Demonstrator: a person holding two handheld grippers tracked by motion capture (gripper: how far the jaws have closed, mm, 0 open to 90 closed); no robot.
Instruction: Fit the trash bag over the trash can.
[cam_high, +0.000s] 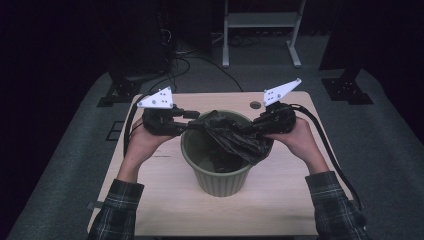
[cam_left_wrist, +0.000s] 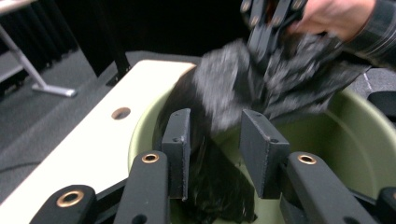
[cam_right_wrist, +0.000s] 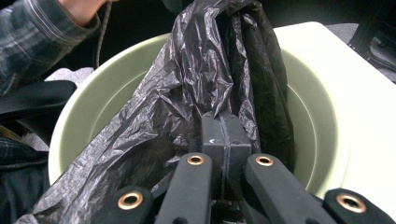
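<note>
there, both hands (cam_high: 145, 142) perhaps level

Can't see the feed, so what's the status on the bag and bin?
Right gripper shut on bag. Left gripper open, bag between jaws. Bag half inside bin, not yet over rim. Nothing in the way.

The worktop (cam_high: 165, 200) is a light wood-grain board with rounded corners, standing on grey carpeted floor (cam_high: 65, 165). A round cable hole (cam_high: 255, 105) is set near its far edge, right of centre. One item stands directly on the surface: an olive-green bin (cam_high: 220, 182), upright, at the middle of the board, tapering toward its base. A black plastic bag (cam_high: 235, 135) lies across the bin's mouth and hangs partly inside it.
</note>
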